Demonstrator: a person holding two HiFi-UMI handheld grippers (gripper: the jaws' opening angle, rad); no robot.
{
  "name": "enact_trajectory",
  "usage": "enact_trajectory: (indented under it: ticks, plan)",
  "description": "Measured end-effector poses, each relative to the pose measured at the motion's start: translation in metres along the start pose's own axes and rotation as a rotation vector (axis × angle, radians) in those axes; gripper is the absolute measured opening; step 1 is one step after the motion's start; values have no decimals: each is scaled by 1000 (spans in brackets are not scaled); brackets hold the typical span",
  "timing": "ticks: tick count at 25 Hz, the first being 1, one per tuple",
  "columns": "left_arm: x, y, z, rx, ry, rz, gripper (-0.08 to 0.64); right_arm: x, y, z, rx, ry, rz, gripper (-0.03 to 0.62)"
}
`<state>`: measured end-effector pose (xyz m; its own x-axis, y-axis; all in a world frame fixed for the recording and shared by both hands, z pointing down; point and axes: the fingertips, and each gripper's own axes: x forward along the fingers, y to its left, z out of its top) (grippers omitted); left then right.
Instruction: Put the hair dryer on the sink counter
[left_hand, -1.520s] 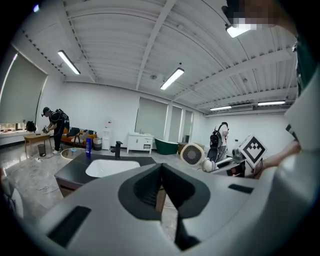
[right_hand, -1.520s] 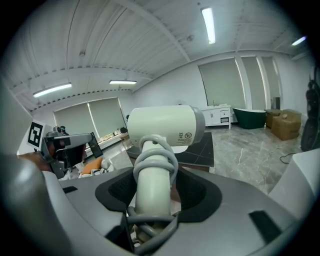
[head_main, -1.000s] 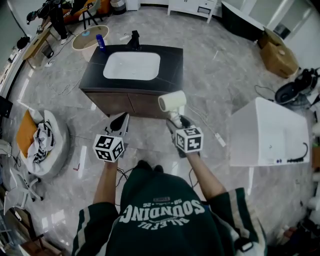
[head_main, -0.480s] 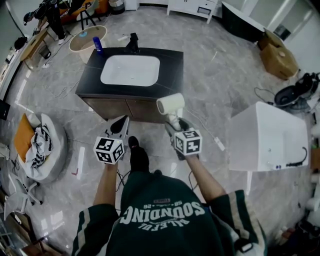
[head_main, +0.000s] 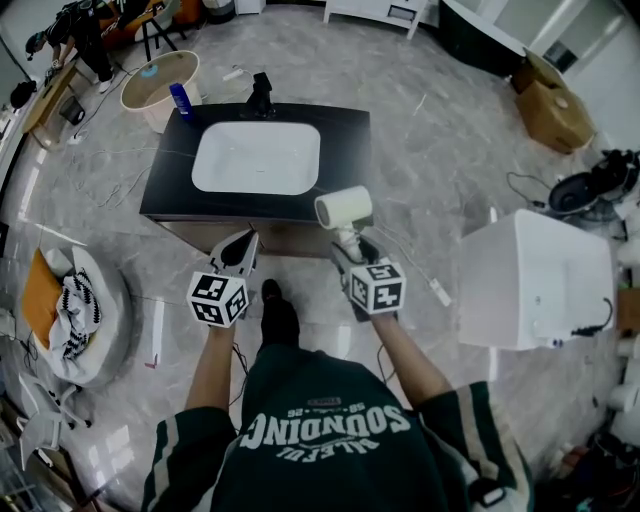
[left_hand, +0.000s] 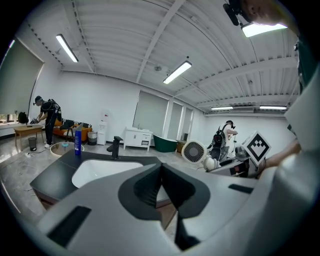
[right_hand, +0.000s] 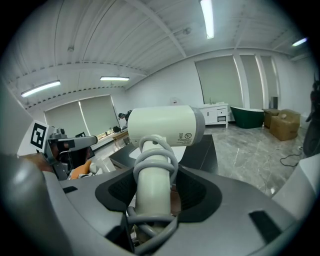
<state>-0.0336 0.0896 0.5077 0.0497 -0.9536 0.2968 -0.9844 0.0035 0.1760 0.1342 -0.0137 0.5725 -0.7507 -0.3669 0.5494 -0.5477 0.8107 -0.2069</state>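
Observation:
A cream-white hair dryer (head_main: 343, 208) (right_hand: 162, 129) with its cord wound round the handle stands upright in my right gripper (head_main: 349, 247) (right_hand: 150, 200), which is shut on the handle. It hovers over the near right corner of the black sink counter (head_main: 172, 165) (left_hand: 52, 175), which holds a white basin (head_main: 256, 157) (left_hand: 102, 170). My left gripper (head_main: 238, 252) (left_hand: 162, 192) is shut with nothing in it, held just before the counter's front edge.
A black faucet (head_main: 261, 93) (left_hand: 115, 147) and a blue bottle (head_main: 181, 100) (left_hand: 78, 140) stand at the counter's back. A white box-like unit (head_main: 535, 280) sits to the right, a round tub (head_main: 158, 82) behind the counter, cardboard boxes (head_main: 553, 105) far right. People stand in the background.
The person has stepped forward: the sink counter is nearer, and the hair dryer now hangs over its near right corner. Both grippers keep their states.

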Motion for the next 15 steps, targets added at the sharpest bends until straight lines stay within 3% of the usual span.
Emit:
enact_trajectory:
  ticks: [15]
  plan:
    - [107, 134, 68, 29, 33, -115, 2, 126, -10, 106, 76, -32, -98, 233]
